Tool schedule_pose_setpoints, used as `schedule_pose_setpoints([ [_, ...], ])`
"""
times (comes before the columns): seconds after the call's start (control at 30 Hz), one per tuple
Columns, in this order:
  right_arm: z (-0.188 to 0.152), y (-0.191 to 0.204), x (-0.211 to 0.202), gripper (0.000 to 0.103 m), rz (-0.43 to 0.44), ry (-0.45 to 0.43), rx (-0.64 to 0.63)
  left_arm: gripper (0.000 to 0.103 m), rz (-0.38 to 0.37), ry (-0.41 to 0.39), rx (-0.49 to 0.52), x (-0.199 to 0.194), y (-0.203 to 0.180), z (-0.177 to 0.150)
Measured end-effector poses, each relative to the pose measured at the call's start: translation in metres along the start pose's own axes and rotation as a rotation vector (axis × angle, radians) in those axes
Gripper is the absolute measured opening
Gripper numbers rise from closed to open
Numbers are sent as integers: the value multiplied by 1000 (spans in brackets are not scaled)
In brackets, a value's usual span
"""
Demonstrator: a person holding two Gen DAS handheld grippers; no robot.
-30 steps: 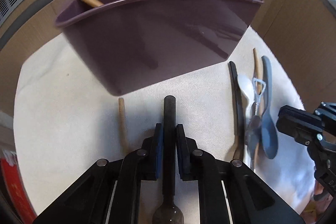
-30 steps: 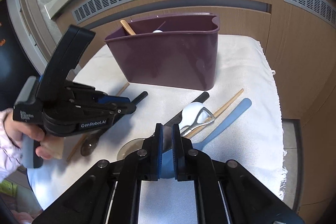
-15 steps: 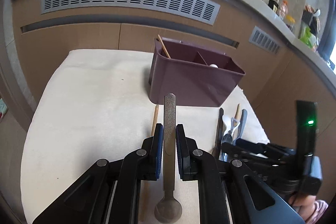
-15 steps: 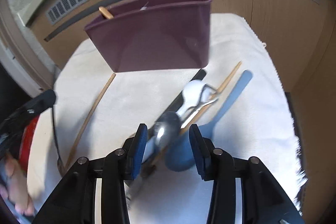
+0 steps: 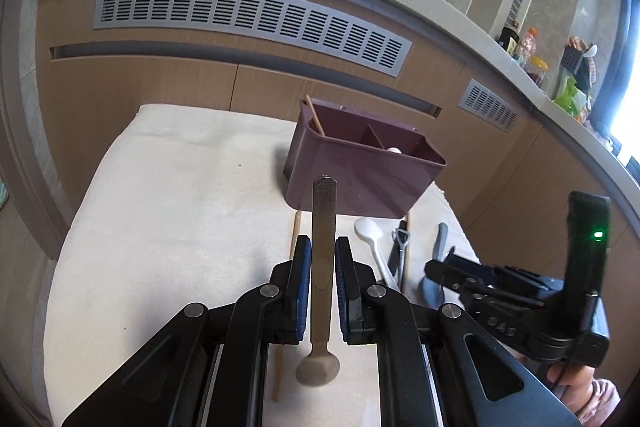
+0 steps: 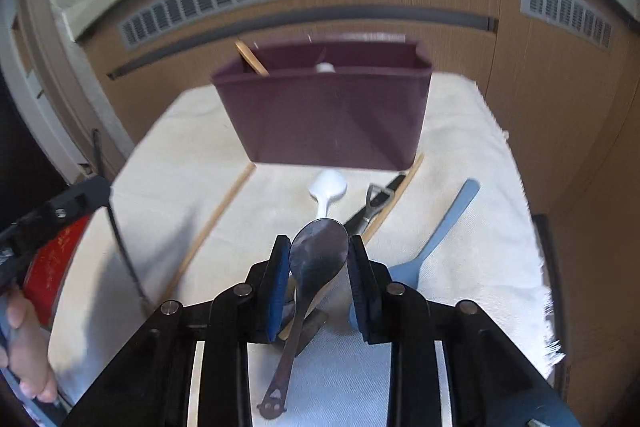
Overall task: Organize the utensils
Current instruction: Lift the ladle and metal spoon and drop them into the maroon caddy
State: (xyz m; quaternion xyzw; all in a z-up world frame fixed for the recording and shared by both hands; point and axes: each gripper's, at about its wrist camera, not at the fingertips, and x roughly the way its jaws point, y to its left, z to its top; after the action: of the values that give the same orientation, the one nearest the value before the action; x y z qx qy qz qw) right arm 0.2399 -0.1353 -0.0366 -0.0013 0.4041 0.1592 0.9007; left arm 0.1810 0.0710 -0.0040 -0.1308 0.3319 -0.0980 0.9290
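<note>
Maroon caddy (image 5: 362,173) now sits far off on the desk; left tool (image 5: 320,283) has lifted clear, pinching a bronze spoon (image 5: 322,267). Right tool (image 6: 319,279), spread half a second ago, now pinches a steel spoon (image 6: 316,259). Both await binning.

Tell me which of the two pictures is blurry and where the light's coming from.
Right wrist view: motion-smeared, the purple bin and wall vents soft, though the spoon between the right gripper fingers stays fairly sharp. Left wrist view: crisp, fisheye-bent counter edge, daylight blowing out at the far right window.
</note>
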Motion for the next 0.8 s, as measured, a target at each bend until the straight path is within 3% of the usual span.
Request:
schedule_pose_setpoints([
  [0.3, 3, -2, -56, 26, 11, -136, -63, 10, -26, -50, 70, -23, -34, 10],
  [0.5, 33, -2, -84, 26, 30, -240, -82, 7, -73, -123, 127, -41, -57, 48],
  [0.6, 52, -2, -94, 26, 6, -285, -108, 7, -58, -139, 137, -43, -61, 67],
  [0.73, 59, -9, -91, 26, 14, -254, -111, 7, 15, -57, 186, -25, -50, 67],
  [0.8, 56, -14, -85, 26, 1, -227, -111, 9, 33, 55, 200, -4, -40, 59],
])
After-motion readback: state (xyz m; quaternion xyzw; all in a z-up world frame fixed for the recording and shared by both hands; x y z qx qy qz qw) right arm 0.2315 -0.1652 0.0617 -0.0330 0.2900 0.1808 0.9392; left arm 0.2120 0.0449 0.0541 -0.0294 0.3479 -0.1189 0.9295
